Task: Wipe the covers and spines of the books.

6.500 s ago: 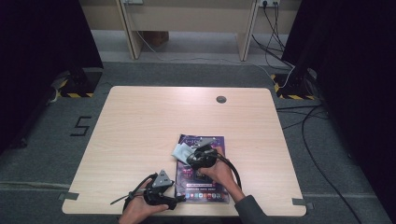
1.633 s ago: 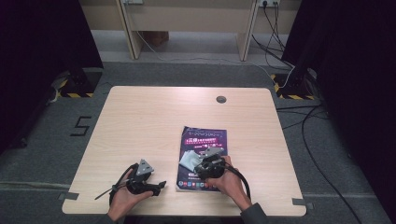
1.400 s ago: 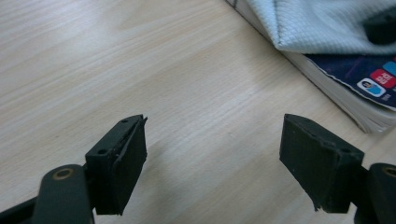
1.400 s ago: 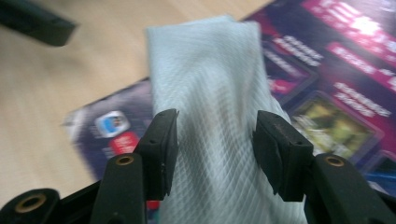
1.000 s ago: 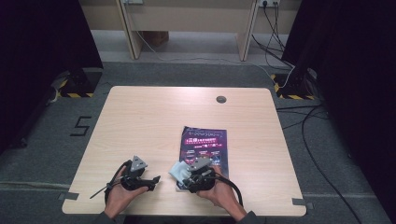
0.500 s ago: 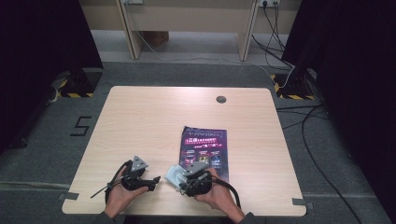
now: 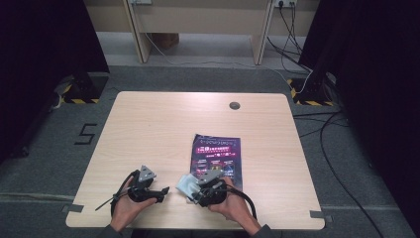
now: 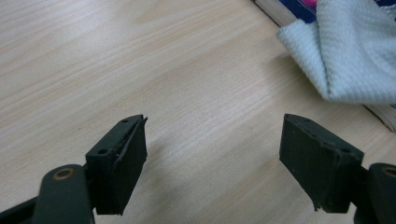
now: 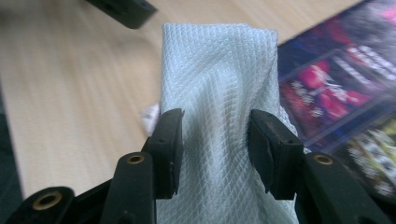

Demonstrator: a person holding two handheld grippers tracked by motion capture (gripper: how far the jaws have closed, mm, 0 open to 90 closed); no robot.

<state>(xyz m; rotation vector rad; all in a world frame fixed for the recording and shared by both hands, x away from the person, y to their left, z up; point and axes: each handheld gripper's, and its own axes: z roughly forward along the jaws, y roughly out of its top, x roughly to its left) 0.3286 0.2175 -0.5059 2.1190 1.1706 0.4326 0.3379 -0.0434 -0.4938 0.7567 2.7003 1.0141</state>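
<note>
A pale blue-white woven cloth (image 7: 184, 184) hangs bunched over the lower left corner of a dark magazine (image 7: 218, 153) lying on the wooden table (image 7: 163, 124). My right gripper (image 7: 194, 193) points left and is shut on the cloth. In the right gripper view both pads of this gripper (image 9: 215, 140) press into a fold of the cloth (image 9: 217, 70), and the jaws have just eased slightly wider. My left gripper (image 7: 162, 192) rests low on the table just left of the cloth, pointing at it. Its jaws (image 8: 212, 154) stand open over bare wood, with the cloth (image 8: 345, 56) beyond them.
The magazine's cover (image 9: 336, 84) is dark with pink and purple print, and its page edges (image 8: 280, 9) show behind the cloth. A round cable hole (image 7: 234, 105) sits near the table's far edge. Cables and desk legs lie on the floor beyond.
The right gripper has carried the cloth leftward, from on top of the magazine to its lower left corner. The left gripper has shifted right toward it. In the last half second little moved.
</note>
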